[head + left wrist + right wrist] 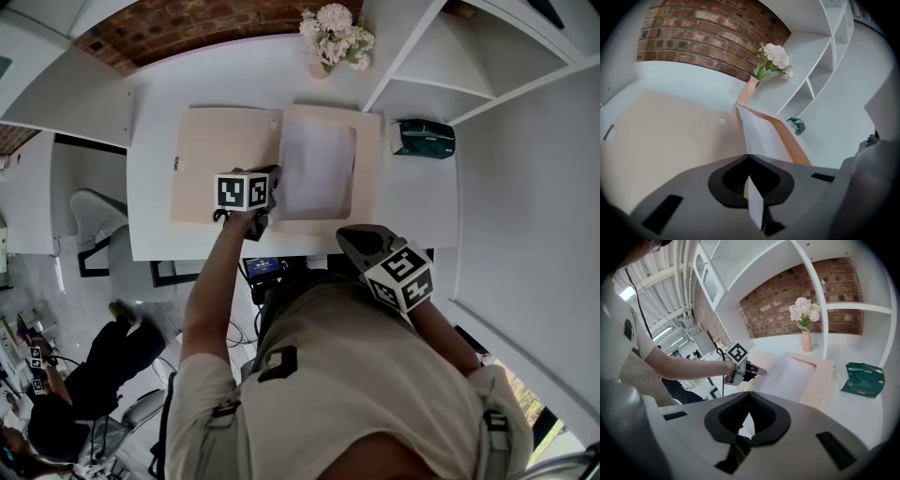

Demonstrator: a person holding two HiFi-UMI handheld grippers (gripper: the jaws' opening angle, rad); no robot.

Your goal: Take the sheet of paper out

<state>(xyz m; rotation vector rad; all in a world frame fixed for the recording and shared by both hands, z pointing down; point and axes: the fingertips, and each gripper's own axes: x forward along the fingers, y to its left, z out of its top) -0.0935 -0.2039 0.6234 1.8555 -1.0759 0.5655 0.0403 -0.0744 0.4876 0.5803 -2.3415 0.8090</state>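
A tan folder (pixel 225 159) lies open on the white table (pixel 155 103). A white sheet of paper (pixel 317 169) rests on its right half. My left gripper (pixel 272 180) is at the folder's middle, shut on the sheet's left edge. In the left gripper view the sheet (pixel 759 136) runs back between the closed jaws of the left gripper (pixel 748 155). The right gripper view shows the left gripper (pixel 761 372) holding the sheet (pixel 787 376) slightly raised. My right gripper (pixel 349 236) hangs over the table's front edge, shut and holding nothing (pixel 750 393).
A vase of pale flowers (pixel 335 33) stands at the back of the table. A dark green pack (pixel 424 138) lies right of the folder, by the white shelf unit (pixel 497 84). A person (pixel 94 375) sits low at the left, beyond the table.
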